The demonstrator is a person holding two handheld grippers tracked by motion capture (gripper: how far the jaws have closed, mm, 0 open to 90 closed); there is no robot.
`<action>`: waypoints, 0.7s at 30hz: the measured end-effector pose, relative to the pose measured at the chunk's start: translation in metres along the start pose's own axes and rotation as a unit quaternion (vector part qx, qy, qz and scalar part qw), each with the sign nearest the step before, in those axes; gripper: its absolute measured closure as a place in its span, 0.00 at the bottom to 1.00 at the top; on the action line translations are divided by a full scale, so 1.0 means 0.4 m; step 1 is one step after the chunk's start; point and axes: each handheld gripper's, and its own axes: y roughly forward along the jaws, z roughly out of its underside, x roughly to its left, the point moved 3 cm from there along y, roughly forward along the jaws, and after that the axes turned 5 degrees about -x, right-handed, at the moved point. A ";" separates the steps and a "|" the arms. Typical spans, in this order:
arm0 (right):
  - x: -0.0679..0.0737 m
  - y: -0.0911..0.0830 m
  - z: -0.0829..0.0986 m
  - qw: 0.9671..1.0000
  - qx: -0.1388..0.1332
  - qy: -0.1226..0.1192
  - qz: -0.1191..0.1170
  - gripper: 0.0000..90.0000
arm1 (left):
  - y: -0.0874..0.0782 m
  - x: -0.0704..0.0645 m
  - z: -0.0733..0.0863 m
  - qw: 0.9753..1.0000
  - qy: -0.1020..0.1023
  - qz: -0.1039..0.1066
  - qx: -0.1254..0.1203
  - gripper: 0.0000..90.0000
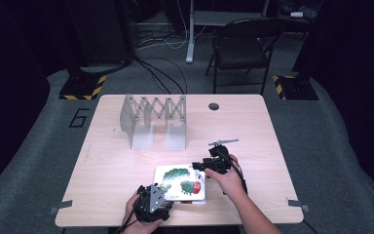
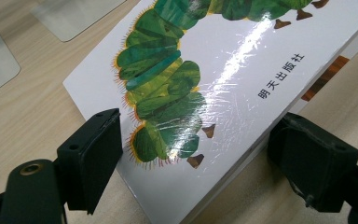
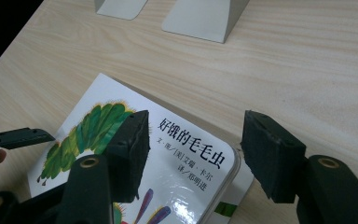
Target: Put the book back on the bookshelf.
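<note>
A white picture book (image 1: 177,176) with a green caterpillar on its cover lies flat near the table's front edge. My left gripper (image 1: 161,191) is at its near left corner. In the left gripper view the book (image 2: 223,70) has that corner between the wide-apart jaws, and the gripper (image 2: 200,158) is open. My right gripper (image 1: 198,168) hovers at the book's right side. In the right gripper view it (image 3: 193,154) is open, one jaw over the cover (image 3: 182,182) and the other past the rounded corner, over bare wood. A second cover edge peeks from beneath the book.
A grey metal accordion book rack (image 1: 153,117) stands at the back left of the table; its flat bases (image 3: 205,18) lie beyond the book. A round cable hole (image 1: 214,106) is at the back. A folding chair (image 1: 241,48) stands behind the table.
</note>
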 end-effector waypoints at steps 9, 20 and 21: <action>-0.015 0.017 0.009 0.999 0.016 0.029 -0.005 0.43 | 0.000 -0.001 -0.001 1.000 0.000 -0.002 0.002 0.20; -0.022 0.039 0.020 0.999 0.028 0.035 -0.015 0.43 | 0.001 -0.003 -0.002 1.000 -0.004 -0.006 0.002 0.20; -0.022 0.039 0.020 0.999 0.028 0.035 -0.015 0.43 | 0.001 -0.003 -0.002 1.000 -0.004 -0.006 0.002 0.20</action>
